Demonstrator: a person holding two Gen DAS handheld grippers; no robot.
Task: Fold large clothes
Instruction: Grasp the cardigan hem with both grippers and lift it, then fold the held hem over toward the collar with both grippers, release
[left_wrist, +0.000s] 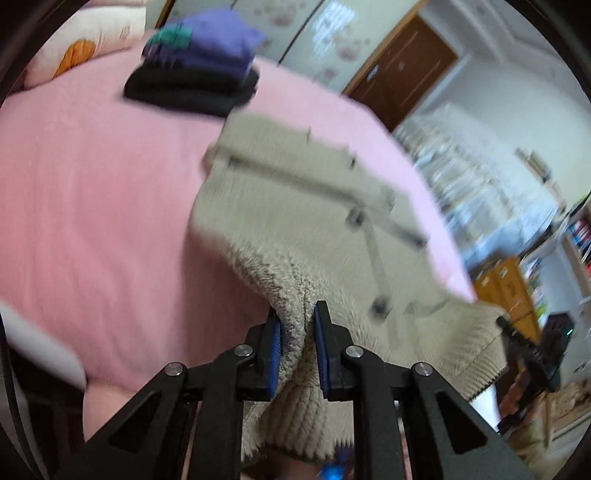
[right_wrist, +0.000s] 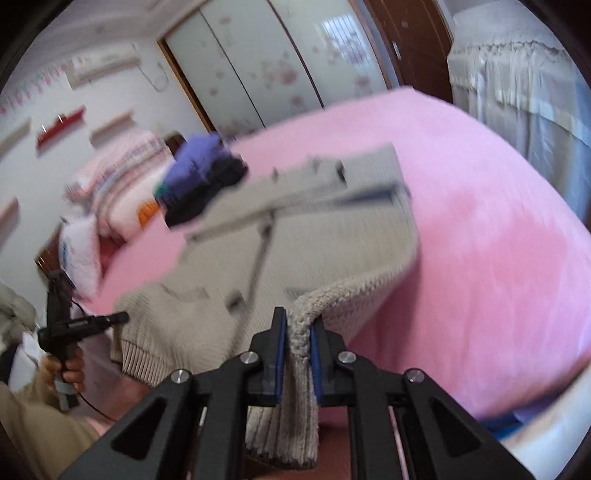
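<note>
A beige knitted cardigan (left_wrist: 306, 206) with grey trim lies across the pink bed (left_wrist: 92, 192), its near hem raised off the bed. My left gripper (left_wrist: 297, 325) is shut on a bunched fold of that ribbed hem, which hangs down between the blue pads. In the right wrist view the same cardigan (right_wrist: 325, 236) spreads over the bed (right_wrist: 498, 240), and my right gripper (right_wrist: 298, 330) is shut on another pinch of its hem. The left gripper (right_wrist: 123, 316), held by a hand, shows at the left of that view. The right gripper (left_wrist: 504, 322) shows at the right of the left wrist view.
A stack of folded clothes (left_wrist: 199, 62), purple over black, sits at the far side of the bed; it also shows as the stack (right_wrist: 203, 177). Pillows (right_wrist: 125, 184) lie behind it. A wardrobe with sliding doors (right_wrist: 258, 74) and a brown door (left_wrist: 402, 70) stand beyond.
</note>
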